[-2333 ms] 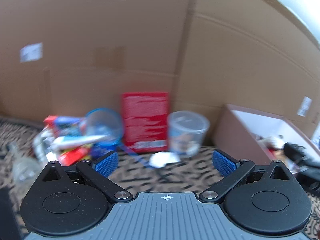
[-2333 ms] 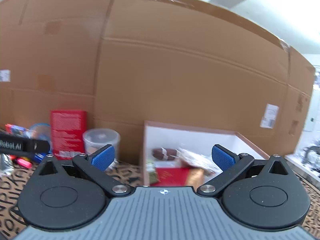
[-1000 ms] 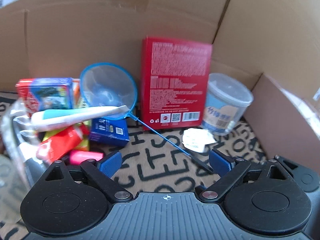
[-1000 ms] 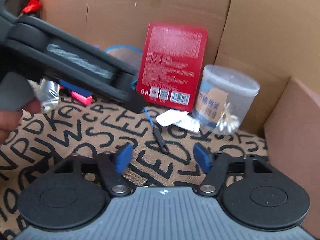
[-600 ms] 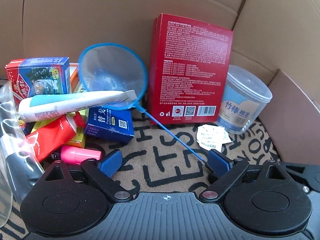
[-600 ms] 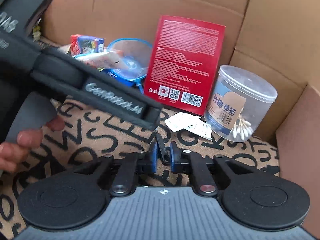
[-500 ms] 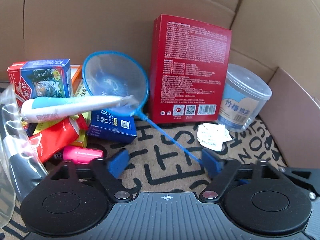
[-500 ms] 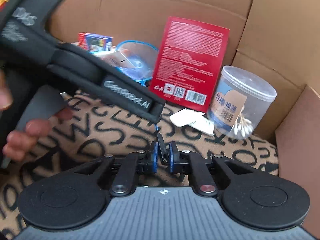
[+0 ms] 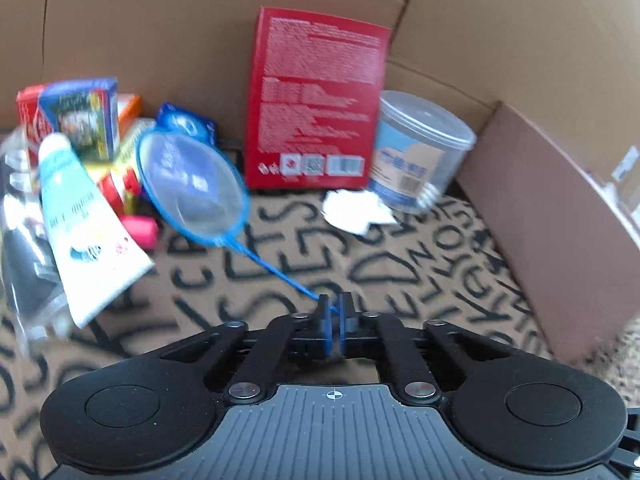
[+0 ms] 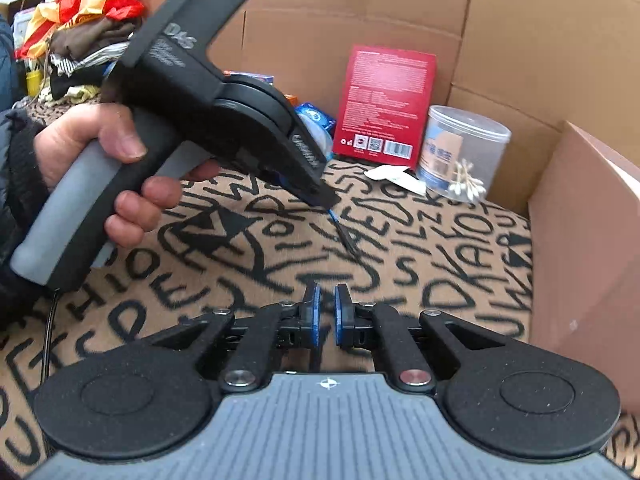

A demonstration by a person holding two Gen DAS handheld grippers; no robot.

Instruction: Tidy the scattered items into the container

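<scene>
My left gripper [image 9: 334, 305] is shut on the thin blue wire handle of a small blue fishing net [image 9: 192, 188], whose hoop hangs tilted above the lettered mat. In the right wrist view the left gripper [image 10: 322, 199] is held by a hand, and the net's black handle end [image 10: 346, 240] sticks out below its tip. My right gripper [image 10: 325, 300] sits a little behind that handle end, fingers nearly together with nothing between them. The container, a brown cardboard box [image 9: 560, 240], stands at the right edge [image 10: 580, 240].
A red box [image 9: 316, 100] leans on the cardboard wall beside a clear tub of cotton swabs [image 9: 420, 156] and a white paper packet [image 9: 352, 210]. At left lie a toothpaste tube [image 9: 84, 220], a pink marker [image 9: 140, 230] and small boxes [image 9: 80, 116]. Clothes [image 10: 80, 40] are piled far left.
My left gripper has shut on the net's wire handle and raised it. My right gripper has let go of the black handle end and drawn back. The toothpaste tube slid off the hoop.
</scene>
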